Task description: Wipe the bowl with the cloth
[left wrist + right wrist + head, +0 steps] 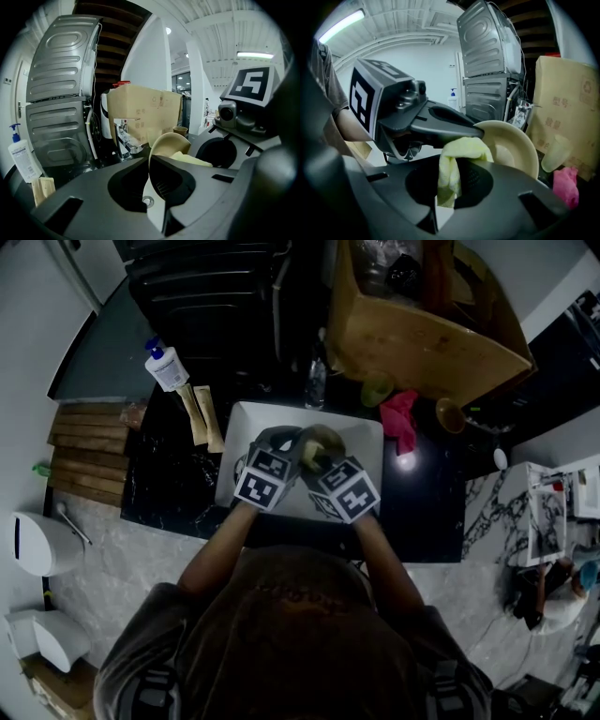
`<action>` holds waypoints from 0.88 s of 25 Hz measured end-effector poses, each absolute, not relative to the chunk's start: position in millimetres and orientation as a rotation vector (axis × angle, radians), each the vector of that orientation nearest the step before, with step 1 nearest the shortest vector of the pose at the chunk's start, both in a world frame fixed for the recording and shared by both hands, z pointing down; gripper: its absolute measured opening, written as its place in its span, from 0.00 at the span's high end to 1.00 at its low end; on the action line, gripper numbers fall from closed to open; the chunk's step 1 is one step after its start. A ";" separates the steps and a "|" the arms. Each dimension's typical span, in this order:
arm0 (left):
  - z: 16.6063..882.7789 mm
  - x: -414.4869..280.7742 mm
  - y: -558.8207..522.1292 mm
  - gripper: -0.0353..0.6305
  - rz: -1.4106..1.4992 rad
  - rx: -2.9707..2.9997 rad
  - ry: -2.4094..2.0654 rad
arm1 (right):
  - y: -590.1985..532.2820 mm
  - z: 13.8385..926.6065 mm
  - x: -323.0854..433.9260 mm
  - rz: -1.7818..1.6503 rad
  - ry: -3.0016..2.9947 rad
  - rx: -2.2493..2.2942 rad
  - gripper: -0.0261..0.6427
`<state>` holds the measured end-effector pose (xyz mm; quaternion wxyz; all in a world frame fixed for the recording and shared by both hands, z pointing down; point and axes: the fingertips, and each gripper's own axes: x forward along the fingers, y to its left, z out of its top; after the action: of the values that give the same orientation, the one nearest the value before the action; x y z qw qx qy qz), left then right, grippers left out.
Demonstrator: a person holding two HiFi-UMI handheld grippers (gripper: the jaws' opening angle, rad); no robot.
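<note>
A beige bowl (323, 441) is held on edge over the white sink (246, 423). My left gripper (284, 448) is shut on the bowl's rim; in the left gripper view the bowl (169, 142) rises between the jaws of that gripper (150, 165). My right gripper (317, 468) is shut on a pale yellow cloth (458, 157), which hangs bunched from its jaws and presses against the inside of the bowl (514, 149) near the rim. The left gripper's finger (449, 121) reaches across to that rim. A corner of the cloth (191, 160) shows inside the bowl.
A soap bottle (166, 366) stands back left of the sink, and a tap (316, 379) rises behind it. A cardboard box (427, 329), two paper cups (377, 389) and a pink cloth (401, 421) crowd the dark counter at the right.
</note>
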<state>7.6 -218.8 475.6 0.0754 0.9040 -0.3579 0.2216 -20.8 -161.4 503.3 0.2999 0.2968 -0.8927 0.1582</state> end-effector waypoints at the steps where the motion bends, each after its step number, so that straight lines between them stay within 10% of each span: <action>1: 475.0 7.1 -219.5 0.91 0.661 2.710 -1.072 | -163.0 502.4 -20.6 0.414 -2.369 0.792 0.92; 22: 478.2 6.6 -219.6 0.91 0.666 2.700 -1.063 | -201.5 468.5 14.8 0.307 -2.391 1.080 0.92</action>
<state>6.6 -219.6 478.2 0.0819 0.9038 -0.3559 0.2231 14.8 -201.5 468.5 0.2473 0.3960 -0.8771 0.1125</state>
